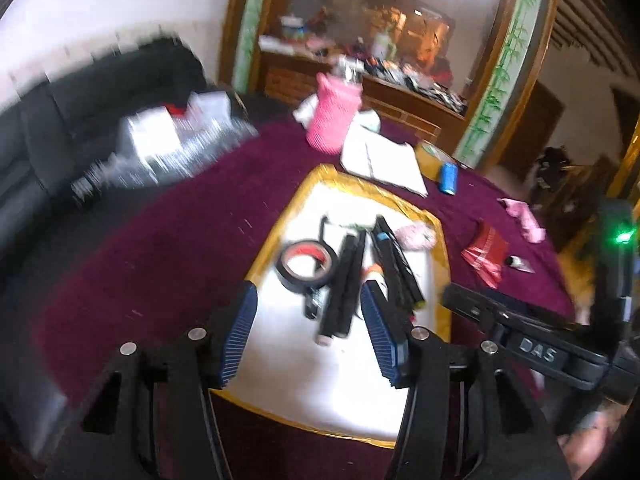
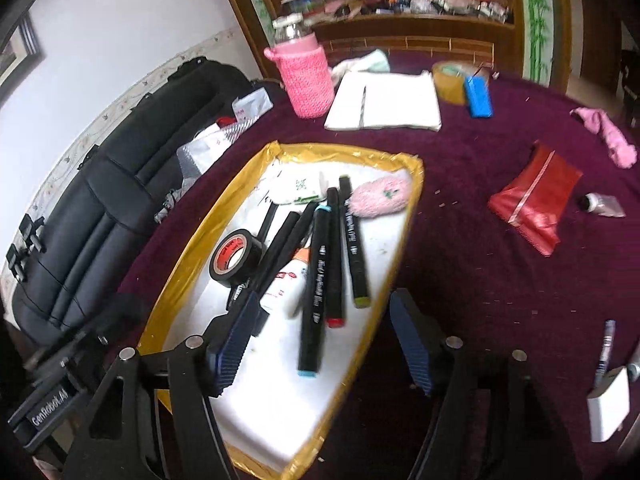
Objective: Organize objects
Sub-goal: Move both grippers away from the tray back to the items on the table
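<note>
- Your left gripper [image 1: 308, 320] stands partly open with nothing between its pads; it hangs above the near half of the tray [image 1: 276, 236], over the black pens.
- Your right gripper [image 2: 320, 340] is also open and empty, a little wider. Its left pad is over the tray, its right pad over the cloth just outside the tray's gold rim.
- The things to organize lie mostly in the tray: a roll of black tape [image 2: 236, 258], several markers [image 2: 318, 288] in a loose heap, a small white bottle [image 2: 288, 284] under them, and a pink fluffy thing [image 2: 382, 196] at the far corner.
- I judge that both grippers are free for the next object. Choose one that lies alone, like the white box [image 2: 608, 408] near your right gripper or the red packet [image 2: 534, 200]. The markers cross each other, so taking one from the heap may drag its neighbours.
- Come down straight and close on the middle of the object, so it does not swing.
- Keep the two grippers apart; they are near each other over the tray.
- The table has a dark purple cloth [image 2: 480, 280], soft, so thin things sink a little into it.
- Further away stand a jar in a pink knitted cover [image 2: 306, 76], an open notebook [image 2: 384, 100], a roll of yellow tape [image 2: 450, 80] and a blue box [image 2: 478, 96].
- Beyond are a black sofa [image 2: 100, 220], a white wall and a large mirror in a wooden frame [image 1: 384, 24].
</note>
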Available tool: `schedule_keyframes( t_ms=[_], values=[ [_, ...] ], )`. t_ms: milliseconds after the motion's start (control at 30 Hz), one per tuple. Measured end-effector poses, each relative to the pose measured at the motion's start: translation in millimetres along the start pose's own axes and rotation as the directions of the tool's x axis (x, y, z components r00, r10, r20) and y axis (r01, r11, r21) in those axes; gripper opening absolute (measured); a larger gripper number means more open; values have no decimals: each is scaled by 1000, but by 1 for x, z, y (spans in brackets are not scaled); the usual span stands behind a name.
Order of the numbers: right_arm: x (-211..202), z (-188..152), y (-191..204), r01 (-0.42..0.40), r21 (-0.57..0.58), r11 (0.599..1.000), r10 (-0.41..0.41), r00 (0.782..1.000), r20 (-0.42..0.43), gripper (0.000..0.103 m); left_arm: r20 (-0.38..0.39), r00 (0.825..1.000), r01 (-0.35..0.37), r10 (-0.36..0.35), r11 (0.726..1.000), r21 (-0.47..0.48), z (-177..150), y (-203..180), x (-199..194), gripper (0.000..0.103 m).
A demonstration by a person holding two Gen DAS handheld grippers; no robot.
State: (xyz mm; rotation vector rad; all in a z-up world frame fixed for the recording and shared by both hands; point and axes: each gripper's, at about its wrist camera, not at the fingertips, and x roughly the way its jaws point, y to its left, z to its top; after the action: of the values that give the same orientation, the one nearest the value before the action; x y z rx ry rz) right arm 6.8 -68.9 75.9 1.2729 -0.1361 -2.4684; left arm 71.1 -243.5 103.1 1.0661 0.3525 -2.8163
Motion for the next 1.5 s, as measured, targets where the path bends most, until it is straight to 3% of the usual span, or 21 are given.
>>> schedule_keyframes(
  t_ms=[233, 400, 933, 1333, 1500],
  values=[
    [-30, -16, -16, 27, -3, 1000, -27, 997, 67, 69, 199, 972, -148, 122, 981, 123, -9, -41, -41, 81],
    [-47, -27, -32, 31, 22, 999, -33, 995, 95, 69, 260, 956, -198, 138, 955, 221, -20, -73, -56, 82],
    [-90, -50, -94, 61, 99, 993, -77, 982, 170, 73, 191, 974, -186, 119, 906, 380, -47, -140, -56, 82],
    [-108, -55, -169, 92, 211, 973, -132, 974, 183, 74, 83, 992, -123, 94, 862, 491, -63, -182, -27, 82],
    [-117, -56, -191, 134, 197, 971, -173, 964, 200, 74, 54, 994, -114, 100, 839, 532, -68, -199, -14, 82]
  ],
)
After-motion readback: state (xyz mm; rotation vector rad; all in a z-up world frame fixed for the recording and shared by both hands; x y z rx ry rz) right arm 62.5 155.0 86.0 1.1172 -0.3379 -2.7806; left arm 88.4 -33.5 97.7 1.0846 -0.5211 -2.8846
